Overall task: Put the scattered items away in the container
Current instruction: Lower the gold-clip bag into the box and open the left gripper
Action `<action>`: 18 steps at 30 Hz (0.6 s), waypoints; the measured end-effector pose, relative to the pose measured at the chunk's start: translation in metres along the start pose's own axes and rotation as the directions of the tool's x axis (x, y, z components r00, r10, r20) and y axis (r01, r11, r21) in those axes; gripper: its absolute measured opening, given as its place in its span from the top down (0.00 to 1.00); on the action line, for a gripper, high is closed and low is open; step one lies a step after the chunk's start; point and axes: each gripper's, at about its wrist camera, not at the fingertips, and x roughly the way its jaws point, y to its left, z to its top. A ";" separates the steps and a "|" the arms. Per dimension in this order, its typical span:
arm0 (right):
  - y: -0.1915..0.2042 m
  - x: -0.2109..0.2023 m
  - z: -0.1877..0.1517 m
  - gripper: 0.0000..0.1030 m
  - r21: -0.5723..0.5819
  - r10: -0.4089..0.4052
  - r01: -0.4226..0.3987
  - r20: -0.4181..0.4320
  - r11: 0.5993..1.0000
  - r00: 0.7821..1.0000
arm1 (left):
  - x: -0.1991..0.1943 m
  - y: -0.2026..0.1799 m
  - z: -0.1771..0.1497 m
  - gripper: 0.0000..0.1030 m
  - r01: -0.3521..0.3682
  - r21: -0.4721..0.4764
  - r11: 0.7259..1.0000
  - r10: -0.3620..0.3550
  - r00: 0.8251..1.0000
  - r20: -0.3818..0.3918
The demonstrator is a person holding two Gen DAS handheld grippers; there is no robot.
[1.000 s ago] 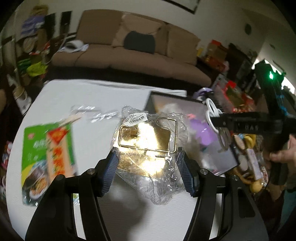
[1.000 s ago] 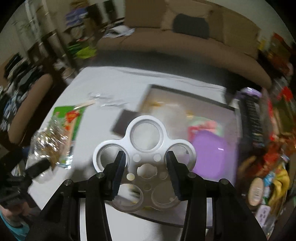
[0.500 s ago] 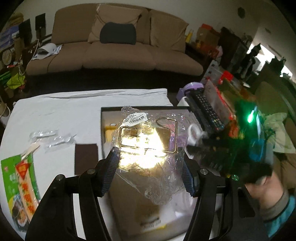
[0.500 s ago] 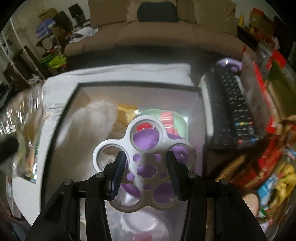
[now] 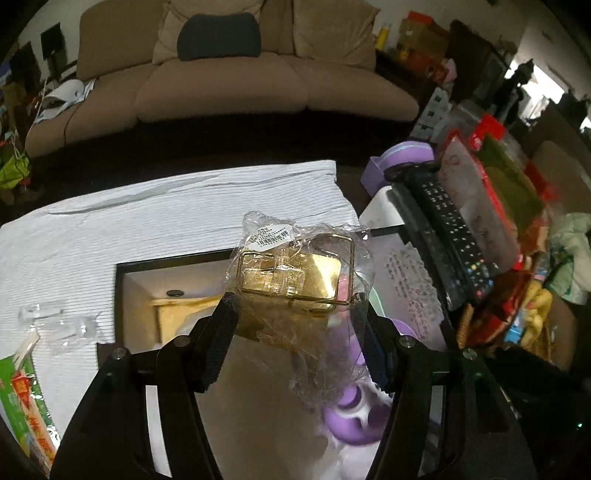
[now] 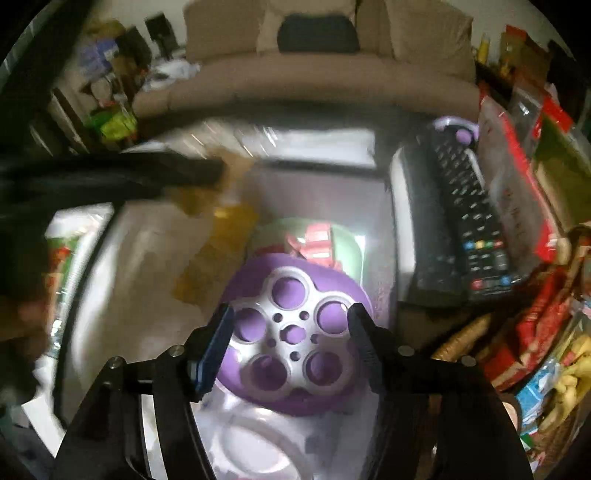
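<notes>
Opening right claw (image 6: 290, 334) over white disc (image 6: 291, 334)

A: What is sitting behind the table?
B: A tan sofa (image 5: 236, 74) is standing along the far wall, with a dark cushion (image 5: 218, 35) leaning against its backrest.
A: And to the right?
B: A black remote (image 6: 469, 221) is lying on a white box (image 5: 380, 210). Red snack packets (image 6: 517, 177) are piling up just beside it.
</notes>
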 end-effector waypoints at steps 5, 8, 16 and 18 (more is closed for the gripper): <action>-0.007 -0.032 -0.002 0.31 0.019 0.012 -0.013 0.074 1.000 0.997 | 0.026 -0.015 -0.005 0.40 -0.023 -0.013 1.000 0.023 1.000 -0.011; -0.011 -0.032 -0.002 0.31 0.031 0.024 -0.026 0.071 0.999 0.997 | 0.043 -0.024 -0.007 0.36 -0.074 -0.010 0.997 0.073 0.996 -0.044; -0.019 -0.031 -0.014 0.31 0.063 0.038 -0.041 0.058 0.997 0.998 | 0.024 -0.011 -0.014 0.23 -0.087 -0.060 0.994 0.086 0.996 -0.025; -0.018 -0.032 -0.014 0.31 0.068 0.046 -0.050 0.058 0.996 0.997 | 0.009 -0.005 -0.015 0.21 -0.069 -0.075 0.995 0.069 0.998 -0.003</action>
